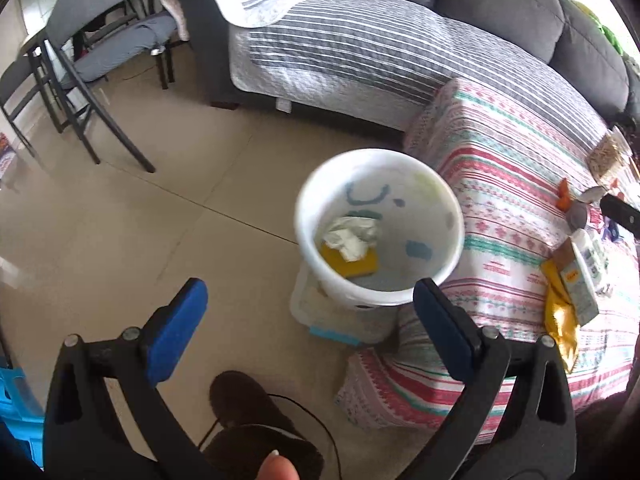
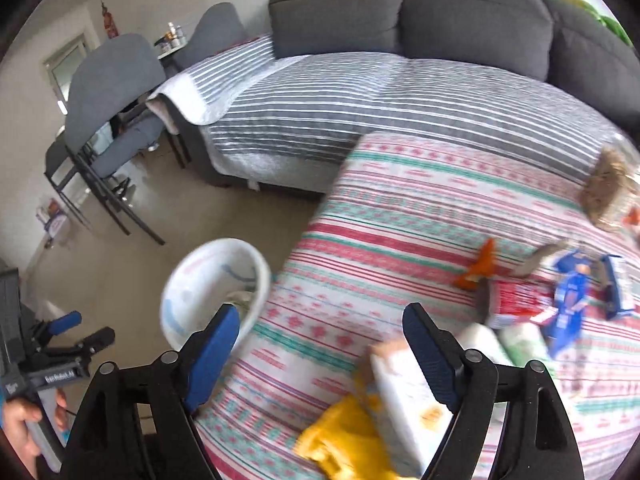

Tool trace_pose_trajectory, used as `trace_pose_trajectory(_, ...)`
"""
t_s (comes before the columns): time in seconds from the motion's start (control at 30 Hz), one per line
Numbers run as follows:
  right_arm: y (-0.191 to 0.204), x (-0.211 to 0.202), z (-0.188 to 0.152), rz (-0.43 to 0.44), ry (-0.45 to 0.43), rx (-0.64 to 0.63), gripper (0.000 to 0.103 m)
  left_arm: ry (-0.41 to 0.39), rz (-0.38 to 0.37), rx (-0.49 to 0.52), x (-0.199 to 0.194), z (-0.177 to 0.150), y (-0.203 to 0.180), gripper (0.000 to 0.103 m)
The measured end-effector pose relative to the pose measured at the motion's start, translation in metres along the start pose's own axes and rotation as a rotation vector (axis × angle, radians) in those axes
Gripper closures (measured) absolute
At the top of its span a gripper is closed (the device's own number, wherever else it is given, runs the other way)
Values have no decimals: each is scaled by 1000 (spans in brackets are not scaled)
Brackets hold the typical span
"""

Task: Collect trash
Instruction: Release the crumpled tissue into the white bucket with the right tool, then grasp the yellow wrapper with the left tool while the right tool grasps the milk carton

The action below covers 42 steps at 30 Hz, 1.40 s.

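Two grippers, left (image 1: 310,302) and right (image 2: 320,330), are hanging with jaws apart, gripping nothing. Wrappers are lying on my patterned tablecloth (image 2: 400,216), white bin (image 1: 380,236) standing beside it on the tiled floor (image 1: 160,224).

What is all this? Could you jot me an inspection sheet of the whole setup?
Surface: table under a striped patterned cloth.
Job's things: white bin on the floor beside it, holding crumpled paper and something yellow.
Clutter: carton, yellow bag, blue wrappers, red pack on the cloth.
Grippers: left gripper and right gripper both open, empty.
Cables: thin black cord on the floor.
Surroundings: grey sofa, chairs.
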State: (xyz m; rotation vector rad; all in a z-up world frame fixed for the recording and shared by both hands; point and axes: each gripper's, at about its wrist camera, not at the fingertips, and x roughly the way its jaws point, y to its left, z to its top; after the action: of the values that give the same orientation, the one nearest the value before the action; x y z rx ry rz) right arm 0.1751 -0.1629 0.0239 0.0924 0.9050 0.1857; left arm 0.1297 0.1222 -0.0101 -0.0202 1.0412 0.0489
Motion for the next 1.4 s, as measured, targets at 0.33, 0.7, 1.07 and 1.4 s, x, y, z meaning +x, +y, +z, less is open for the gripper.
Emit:
trace_pose_trajectory(0.33,-68,-15,-23,-58,88,74,17,29,-50,98,4,1,-55,1)
trace_pose_trajectory(0.7,-86,26,-45,-2,308,112,17,59,-62,153,11,-4,-83,1)
trace_pose_trajectory(1.07,-89,60,-52,72,411,164,38,93,-101,166,14,-11,-98,1)
trace_pose_trajectory(1.4,-106,2,-53,47,276,143,41,149,-246,169,18,-18,-143,1)
